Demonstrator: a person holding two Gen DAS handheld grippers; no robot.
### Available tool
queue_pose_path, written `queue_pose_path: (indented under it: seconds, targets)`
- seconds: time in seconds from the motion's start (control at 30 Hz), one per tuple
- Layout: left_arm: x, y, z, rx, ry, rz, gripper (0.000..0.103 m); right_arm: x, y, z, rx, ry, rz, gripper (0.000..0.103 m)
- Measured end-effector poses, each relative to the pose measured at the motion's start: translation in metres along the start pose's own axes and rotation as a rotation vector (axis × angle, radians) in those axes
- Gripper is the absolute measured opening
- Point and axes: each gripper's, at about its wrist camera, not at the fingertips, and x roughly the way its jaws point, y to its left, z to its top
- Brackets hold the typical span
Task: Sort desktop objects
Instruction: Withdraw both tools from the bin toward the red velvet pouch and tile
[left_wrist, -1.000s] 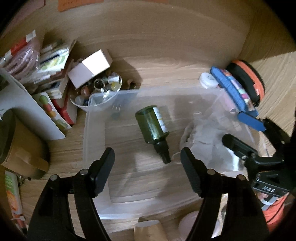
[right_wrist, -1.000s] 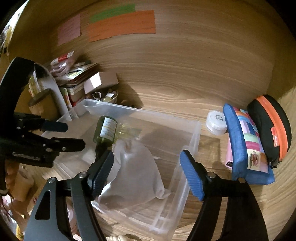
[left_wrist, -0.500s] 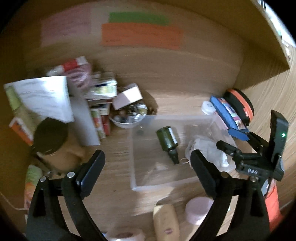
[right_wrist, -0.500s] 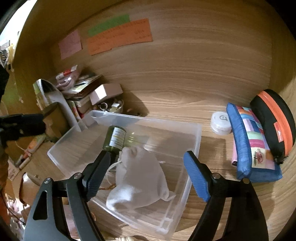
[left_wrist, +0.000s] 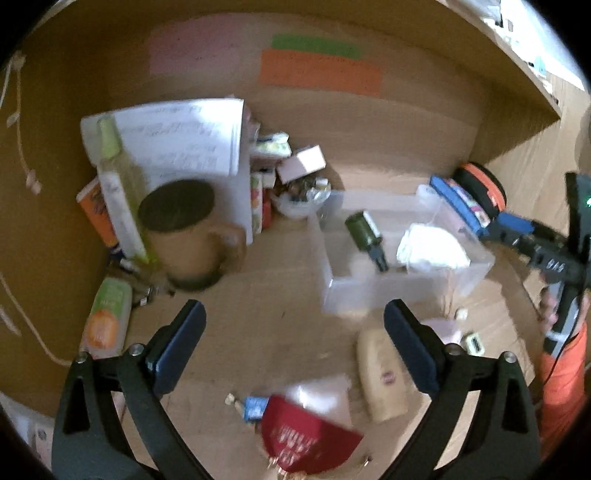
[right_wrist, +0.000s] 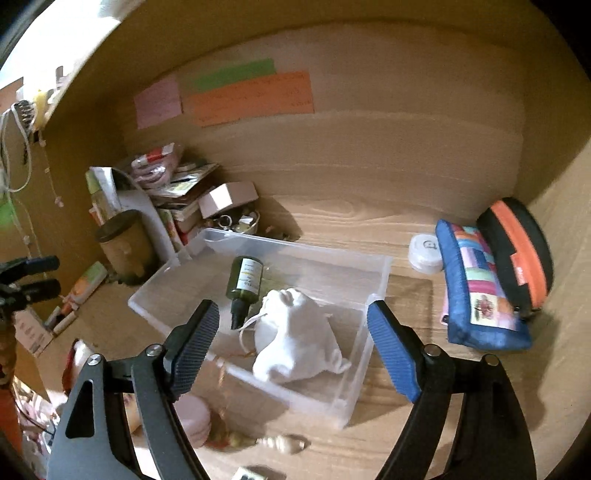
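A clear plastic bin (right_wrist: 380, 273) (left_wrist: 476, 273) stands on the wooden desk. In it lie a dark green dropper bottle (right_wrist: 245, 284) (left_wrist: 364, 230) and a white cloth pouch (right_wrist: 295, 341) (left_wrist: 432, 247). My left gripper (left_wrist: 293, 345) is open and empty, above the desk in front of the bin. My right gripper (right_wrist: 291, 341) is open and empty, held above the pouch at the bin's near side; it also shows in the left wrist view (left_wrist: 524, 240). A red pouch (left_wrist: 306, 435), a cream bottle (left_wrist: 382, 380) and a pink jar (right_wrist: 194, 415) lie loose in front.
A brown mug (left_wrist: 184, 229), a tall pale bottle (left_wrist: 118, 192), papers (left_wrist: 177, 136) and boxes crowd the left. A bowl of trinkets (right_wrist: 240, 223) sits behind the bin. A blue patchwork case (right_wrist: 476, 288), a black-orange case (right_wrist: 517, 254) and a white jar (right_wrist: 424, 253) sit at the right.
My left gripper has pulled back and up from over the bin, so the mug and front clutter now show. My right gripper has also drawn back a little. Both stayed open.
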Motion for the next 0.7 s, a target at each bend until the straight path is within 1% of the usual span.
queue_pose_path:
  seconds: [0.17,0.3,0.5,0.57,0.7]
  targets:
    - [0.001,0.008,-0.032,-0.01,0.033,0.018,0.098,-0.018,0.013,-0.012,-0.012,-0.015,-0.027,0.083]
    - [0.004,0.015,-0.055,-0.038,0.059,0.009,0.098,-0.024,0.019,-0.027,-0.011,0.003,-0.047,0.083]
    - [0.01,0.022,-0.089,-0.062,0.105,-0.053,0.098,-0.027,0.025,-0.058,-0.022,0.055,-0.097,0.083]
    - [0.013,0.025,-0.097,-0.086,0.119,-0.082,0.099,-0.027,0.027,-0.066,-0.021,0.073,-0.095,0.083]
    - [0.017,0.03,-0.102,-0.139,0.123,-0.139,0.099,-0.024,0.03,-0.079,-0.013,0.11,-0.075,0.083]
